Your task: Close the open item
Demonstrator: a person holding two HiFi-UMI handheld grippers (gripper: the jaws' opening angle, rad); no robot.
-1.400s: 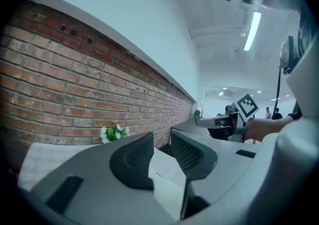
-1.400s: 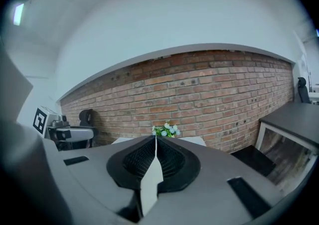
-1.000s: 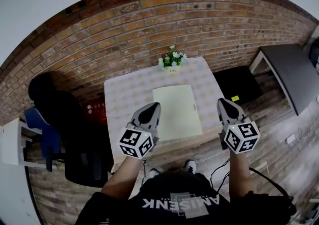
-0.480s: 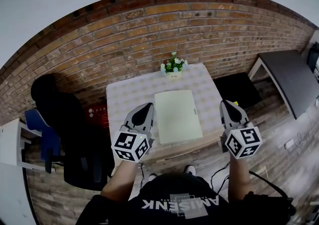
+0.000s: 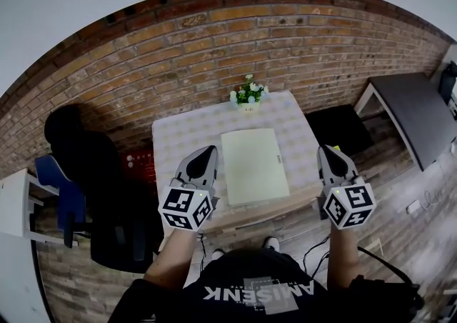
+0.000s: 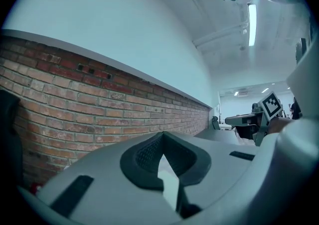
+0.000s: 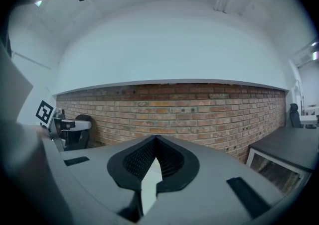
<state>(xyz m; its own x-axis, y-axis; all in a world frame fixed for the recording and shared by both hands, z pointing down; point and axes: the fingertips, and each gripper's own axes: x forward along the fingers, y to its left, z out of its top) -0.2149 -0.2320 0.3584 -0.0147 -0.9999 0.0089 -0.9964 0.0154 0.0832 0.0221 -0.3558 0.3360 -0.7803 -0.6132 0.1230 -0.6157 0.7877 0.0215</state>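
A pale green flat rectangular item (image 5: pixel 254 164) lies closed and flat on the small white table (image 5: pixel 182 136) in the head view. My left gripper (image 5: pixel 206 152) hovers above the table's front left part, beside the item's left edge, jaws shut with nothing in them. My right gripper (image 5: pixel 328 151) hangs just off the table's right edge, also shut and empty. In the left gripper view the shut jaws (image 6: pixel 162 135) point at the brick wall. The right gripper view shows its shut jaws (image 7: pixel 156 138) facing the same wall.
A small pot of flowers (image 5: pixel 248 93) stands at the table's far edge. A black office chair (image 5: pixel 89 164) is at the left. A dark table (image 5: pixel 414 111) stands at the right, with a black flat thing (image 5: pixel 343 121) on the floor beside it.
Both grippers have drawn back a little toward the person; the left one has moved left, off the item's edge. The item has stayed flat and still.
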